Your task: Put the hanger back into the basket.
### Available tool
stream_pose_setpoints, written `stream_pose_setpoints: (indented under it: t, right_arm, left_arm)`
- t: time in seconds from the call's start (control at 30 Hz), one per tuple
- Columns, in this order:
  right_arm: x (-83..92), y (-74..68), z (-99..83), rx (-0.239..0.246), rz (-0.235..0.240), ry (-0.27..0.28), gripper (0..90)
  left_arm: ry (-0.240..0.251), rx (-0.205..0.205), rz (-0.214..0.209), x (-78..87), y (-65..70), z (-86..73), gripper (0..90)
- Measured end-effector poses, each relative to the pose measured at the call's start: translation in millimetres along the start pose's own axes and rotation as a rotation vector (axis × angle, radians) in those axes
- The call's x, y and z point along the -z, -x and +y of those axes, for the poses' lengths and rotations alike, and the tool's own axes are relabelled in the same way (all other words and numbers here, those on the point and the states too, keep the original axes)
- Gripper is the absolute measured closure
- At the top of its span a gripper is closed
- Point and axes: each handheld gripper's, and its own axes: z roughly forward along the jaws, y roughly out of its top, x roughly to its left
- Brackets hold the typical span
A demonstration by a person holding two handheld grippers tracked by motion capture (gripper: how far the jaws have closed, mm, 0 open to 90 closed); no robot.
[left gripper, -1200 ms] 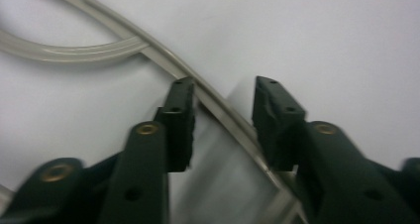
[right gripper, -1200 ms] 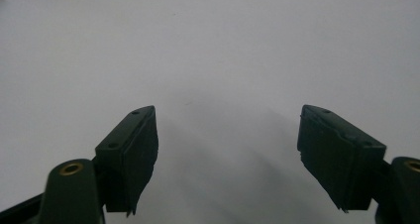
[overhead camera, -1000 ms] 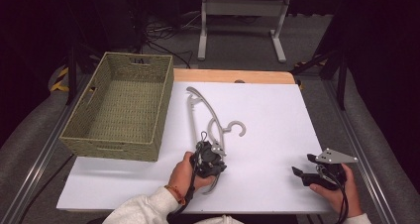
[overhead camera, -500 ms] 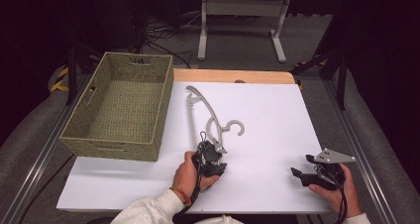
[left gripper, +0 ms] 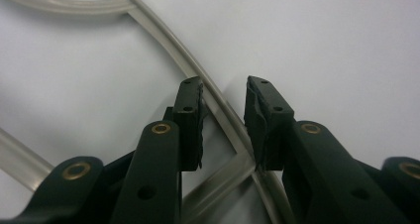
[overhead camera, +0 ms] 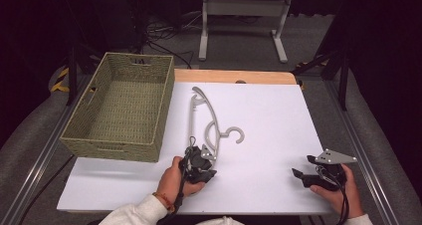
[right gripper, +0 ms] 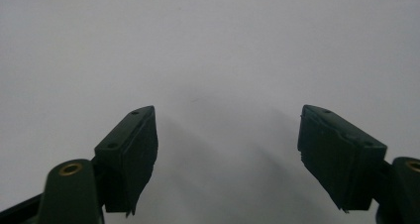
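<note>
White tabletop (overhead camera: 268,115) carried a grey hanger (overhead camera: 211,120); the left gripper (left gripper: 224,97), jaws just closing narrowly, straddled its rail without pressing, while the right gripper (right gripper: 228,130) gaped wide, well right of the hanger

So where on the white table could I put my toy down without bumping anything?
The widest bare patch lies between the hanger and the table's right edge, beyond the right claw. The front left corner, before the basket, is free too. It is crowded where the left claw straddles the hanger's near end, close beside the basket.
</note>
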Motion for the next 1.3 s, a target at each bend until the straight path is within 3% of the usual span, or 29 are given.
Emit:
stream_pose_setpoints:
  t: [0.07, 0.13, 0.23, 0.33, 0.47, 0.6, 0.73, 0.8, 0.9, 1.07, 1.13, 1.2, 1.3]
  right_arm:
    - [0.1, -0.1, -0.1, 0.000, 0.000, -0.001, 24.0]
    - [0.2, 0.2, -0.2, -0.004, 0.000, -0.001, 23.9]
    - [-0.1, 0.4, -0.2, -0.004, -0.001, -0.004, 23.9]
    - [-1.4, -0.8, 0.5, 0.003, 0.002, -0.012, 23.9]
    - [-3.2, -1.8, 1.7, 0.008, 0.004, -0.018, 23.8]
    - [-5.4, -1.7, 1.8, 0.010, 0.009, -0.025, 23.8]
    - [-6.0, -1.3, 1.6, 0.011, 0.010, -0.029, 23.8]
    - [-5.7, -0.8, 1.2, 0.004, 0.010, -0.029, 23.8]
    - [-5.4, 0.0, 1.0, 0.000, 0.007, -0.029, 23.8]
    - [-7.0, -1.4, 1.7, 0.007, 0.011, -0.041, 23.8]
    - [-7.4, -2.0, 2.0, 0.009, 0.013, -0.044, 23.8]
    - [-7.8, -2.0, 1.7, 0.006, 0.015, -0.046, 23.8]
    - [-8.0, -0.9, 0.5, 0.001, 0.017, -0.055, 23.6]
  left_arm:
    - [-0.021, -0.001, -0.024, 8.4, -2.5, -10.6, 69.7]
    - [-0.043, 0.000, -0.016, 15.3, -2.8, -21.0, 69.7]
    - [-0.077, -0.037, 0.029, 24.0, -2.9, -32.9, 69.7]
    - [-0.085, -0.012, 0.050, 27.7, -11.3, -36.0, 71.7]
    - [-0.092, 0.013, 0.100, 23.4, -15.7, -28.0, 71.9]
    - [-0.099, 0.022, 0.147, 15.8, -18.3, -14.6, 63.0]
    - [-0.100, 0.071, 0.129, 6.7, -30.1, -1.4, 50.7]
    - [-0.083, 0.102, 0.099, 3.9, -38.9, 2.7, 49.0]
    - [-0.082, 0.104, 0.112, -0.5, -40.2, 8.6, 49.0]
    - [-0.098, 0.085, 0.121, -2.9, -42.4, 14.9, 53.2]
    - [-0.104, 0.070, 0.118, -2.5, -43.0, 15.4, 58.8]
    - [-0.104, 0.064, 0.120, -1.7, -44.4, 15.3, 70.4]
    - [-0.114, 0.053, 0.119, -0.5, -46.5, 15.7, 72.2]
